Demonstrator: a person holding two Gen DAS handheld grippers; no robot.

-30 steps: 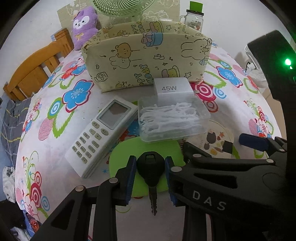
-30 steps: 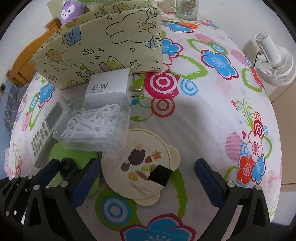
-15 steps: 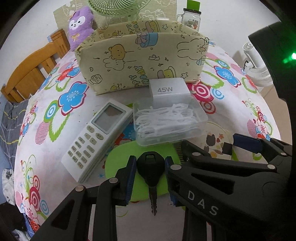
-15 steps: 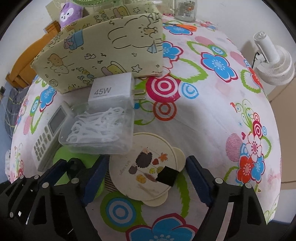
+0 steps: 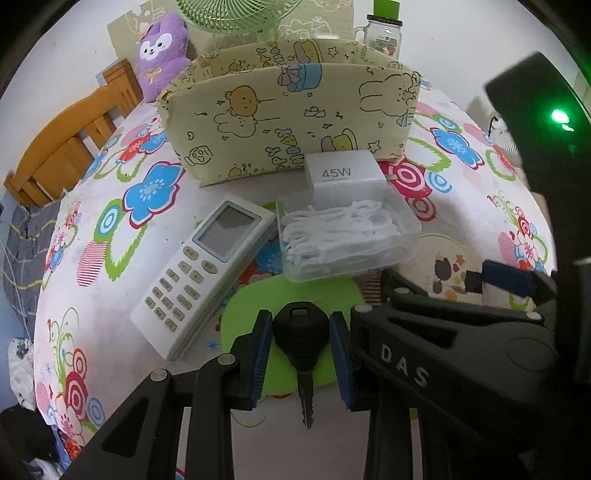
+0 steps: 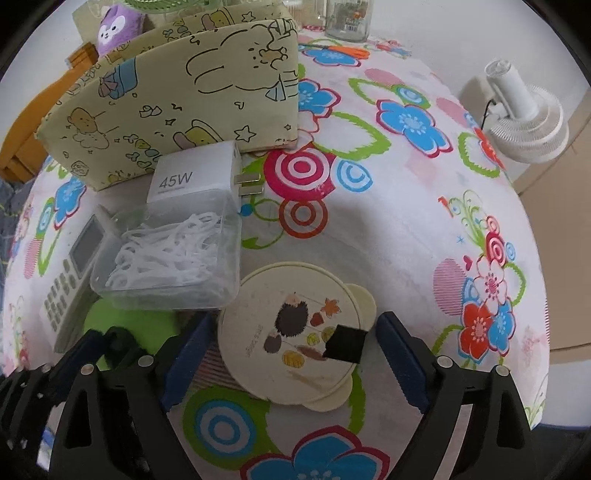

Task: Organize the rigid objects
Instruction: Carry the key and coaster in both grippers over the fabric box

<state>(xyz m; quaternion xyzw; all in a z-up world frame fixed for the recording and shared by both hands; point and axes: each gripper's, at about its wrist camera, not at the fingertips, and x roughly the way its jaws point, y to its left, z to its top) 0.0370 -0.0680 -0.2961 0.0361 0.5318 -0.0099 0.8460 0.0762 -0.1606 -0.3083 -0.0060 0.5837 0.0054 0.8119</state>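
Left wrist view: left tool (image 5: 301, 350) is clenched on a black key (image 5: 301, 332), both blue pads against the key head, blade pointing to the bottom of the frame. Key sits over a green disc (image 5: 255, 302) at lower centre. Remote (image 5: 205, 273) lies diagonally left of centre on the tabletop (image 5: 110, 314). Clear box (image 5: 347, 236) of white floss picks is at centre, just right of the remote. White 45W charger (image 5: 343, 173) is directly behind the box, touching it. Fabric bin (image 5: 288, 110) with cartoon print stands upright across the upper centre. Purple plush (image 5: 160, 48) upper left, jar (image 5: 382, 33) top right. Right tool's arm fills the lower right.

Right wrist view: right tool (image 6: 291, 365) is spread wide, holding nothing, one finger on each side of a round coaster (image 6: 280, 325) at lower centre. Black square (image 6: 345, 343) lies on the coaster's right part. Box (image 6: 170, 258) at centre left overlaps the coaster's upper-left edge. Charger (image 6: 195, 173) sits behind it, prongs to the right, against the bin (image 6: 177, 92). Remote (image 6: 74, 273) at the left edge, partly hidden by the box. Left tool and disc (image 6: 129, 325) at lower left. White fan (image 6: 524, 118) upper right, off the tabletop.
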